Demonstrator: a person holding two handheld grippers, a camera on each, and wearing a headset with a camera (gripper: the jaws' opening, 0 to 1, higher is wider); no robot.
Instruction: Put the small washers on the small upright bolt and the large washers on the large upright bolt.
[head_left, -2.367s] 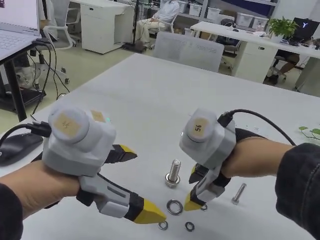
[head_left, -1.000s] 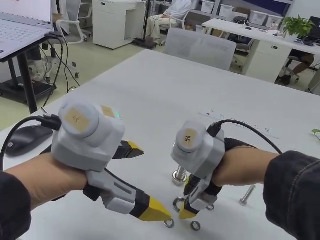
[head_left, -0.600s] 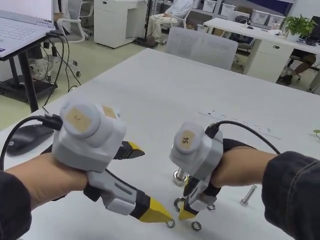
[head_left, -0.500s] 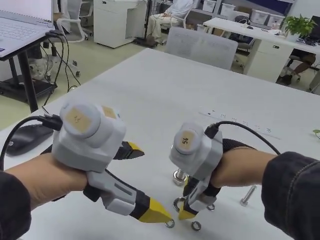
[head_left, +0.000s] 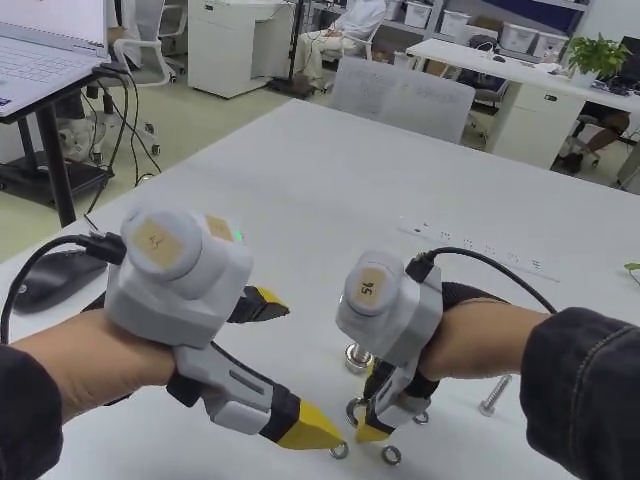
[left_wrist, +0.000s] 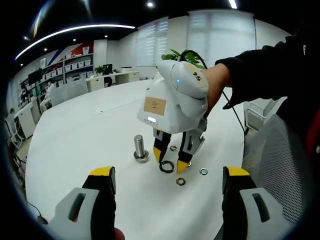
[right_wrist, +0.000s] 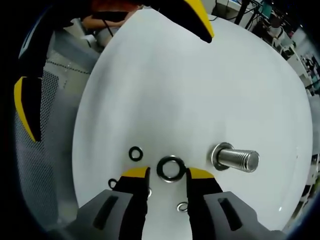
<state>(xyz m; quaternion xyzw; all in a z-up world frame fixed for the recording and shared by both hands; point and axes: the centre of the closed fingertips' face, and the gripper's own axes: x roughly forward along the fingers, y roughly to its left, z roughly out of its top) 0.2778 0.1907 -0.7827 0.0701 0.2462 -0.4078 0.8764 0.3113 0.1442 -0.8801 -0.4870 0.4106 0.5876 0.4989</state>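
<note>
The large bolt (right_wrist: 235, 158) stands upright on the white table, its head showing behind my right gripper (head_left: 372, 430) in the head view. A large washer (right_wrist: 170, 168) lies flat between the tips of my right gripper (right_wrist: 168, 173), which is open with its jaws close on either side and tips down at the table. Small washers (right_wrist: 135, 153) (left_wrist: 180, 181) lie scattered around it. A small bolt (head_left: 495, 392) lies to the right. My left gripper (head_left: 290, 370) hovers wide open to the left, holding nothing, facing my right gripper (left_wrist: 170, 159).
The white table (head_left: 300, 180) stretches away ahead. A grey chair (head_left: 400, 95) stands at its far edge. A laptop (head_left: 40, 40) on a side stand and a dark mouse (head_left: 45, 275) sit to the left. A cable (head_left: 490, 265) trails from my right gripper.
My right gripper has shifted left from beside the large washer and come down so its tips straddle it. My left gripper has barely moved. The head camera has moved closer.
</note>
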